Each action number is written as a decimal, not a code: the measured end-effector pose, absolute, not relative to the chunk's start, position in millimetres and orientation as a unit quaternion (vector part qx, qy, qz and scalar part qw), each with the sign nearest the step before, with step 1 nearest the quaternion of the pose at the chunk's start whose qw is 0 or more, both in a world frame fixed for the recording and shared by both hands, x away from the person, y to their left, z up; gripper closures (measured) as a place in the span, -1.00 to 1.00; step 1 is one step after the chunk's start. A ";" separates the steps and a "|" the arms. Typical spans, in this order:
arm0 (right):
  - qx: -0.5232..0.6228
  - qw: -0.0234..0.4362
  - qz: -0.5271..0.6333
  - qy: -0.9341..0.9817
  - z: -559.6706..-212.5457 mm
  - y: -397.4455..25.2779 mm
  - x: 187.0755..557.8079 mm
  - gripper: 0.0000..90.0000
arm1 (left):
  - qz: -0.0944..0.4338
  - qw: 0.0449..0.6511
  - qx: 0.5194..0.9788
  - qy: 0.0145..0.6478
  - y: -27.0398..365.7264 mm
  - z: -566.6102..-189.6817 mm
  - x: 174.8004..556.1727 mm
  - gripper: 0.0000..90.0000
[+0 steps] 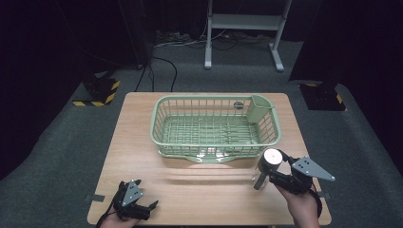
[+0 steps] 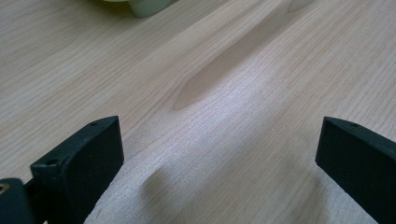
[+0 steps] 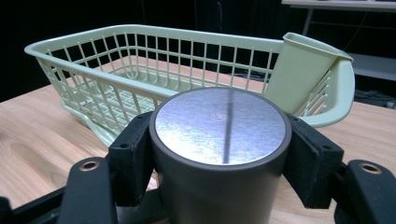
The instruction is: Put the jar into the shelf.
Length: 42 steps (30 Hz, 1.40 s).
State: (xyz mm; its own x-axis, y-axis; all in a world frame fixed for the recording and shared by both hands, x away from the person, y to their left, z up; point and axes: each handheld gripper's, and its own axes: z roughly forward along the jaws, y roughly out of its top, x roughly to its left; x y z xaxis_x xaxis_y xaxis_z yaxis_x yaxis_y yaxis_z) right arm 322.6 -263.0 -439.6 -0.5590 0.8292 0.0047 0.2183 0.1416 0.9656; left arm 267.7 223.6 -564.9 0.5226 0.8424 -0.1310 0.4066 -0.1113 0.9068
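A dark grey metal cup (image 1: 272, 157) with a flat silver end facing up is held just above the table near the front right. My right gripper (image 1: 269, 167) is shut on the cup (image 3: 219, 126), one jaw on each side of its wall. A pale green wire-style basket (image 1: 157, 116) stands empty at the table's middle back, just beyond the cup. In the right gripper view the basket (image 3: 140, 32) lies straight ahead. My left gripper (image 1: 149, 209) rests at the front left edge, open, with only bare wood between its jaws (image 2: 219, 158).
A solid green cutlery holder (image 1: 259, 108) hangs inside the basket's far right corner (image 3: 299, 70). The wooden table (image 1: 199, 194) has bare surface in front of the basket. Grey carpet, cables and a metal stand's legs (image 1: 242, 28) lie behind the table.
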 end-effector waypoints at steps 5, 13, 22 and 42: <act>0.361 0.287 0.540 0.704 -432.4 -259.5 320.2 -0.26 | 0.217 0.502 0.713 0.438 223.5 -565.0 267.7 -0.97; 0.340 0.282 0.559 0.701 -414.9 -251.0 313.6 -0.26 | 0.216 0.503 0.713 0.438 223.6 -564.9 267.7 -0.97; 0.323 0.274 0.582 0.694 -397.3 -243.2 306.6 -0.26 | 0.216 0.504 0.713 0.438 223.8 -564.8 267.6 -0.97; 0.280 0.285 0.612 0.683 -347.3 -220.7 305.6 -0.26 | 0.211 0.506 0.713 0.437 224.1 -564.6 267.1 -0.97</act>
